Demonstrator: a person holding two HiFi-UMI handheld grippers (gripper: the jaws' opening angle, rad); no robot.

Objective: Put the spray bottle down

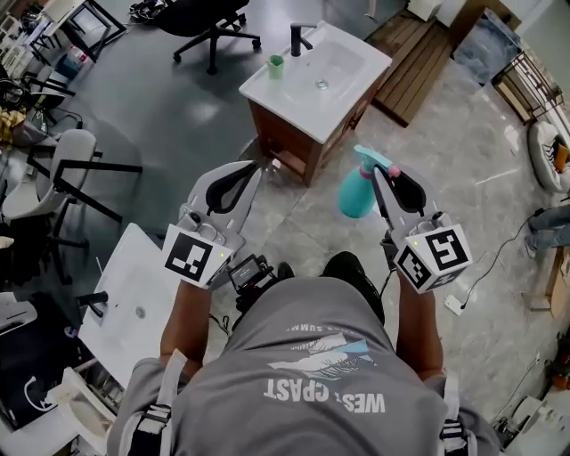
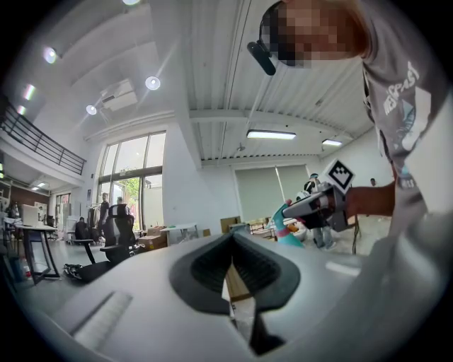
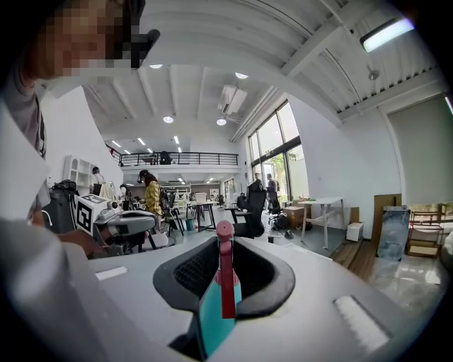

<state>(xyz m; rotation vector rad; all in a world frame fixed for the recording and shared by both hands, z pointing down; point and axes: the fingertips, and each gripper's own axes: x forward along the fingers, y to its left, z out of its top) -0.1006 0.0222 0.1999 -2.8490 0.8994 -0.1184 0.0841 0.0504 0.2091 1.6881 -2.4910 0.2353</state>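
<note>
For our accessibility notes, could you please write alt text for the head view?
The right claw grips a teal plastic spray bottle in mid-air above the tiled floor. The left claw, shut and empty, is held beside it; a white washbasin on a wooden cabinet stands ahead.

Grey T-shirt [image 1: 303,307]: print "WEST COAST", seen upside down; smaller line beside it unreadable.

The floor [image 1: 169,102] bears a sink cabinet [image 1: 297,144]; an office chair [image 1: 212,25] beyond.
</note>
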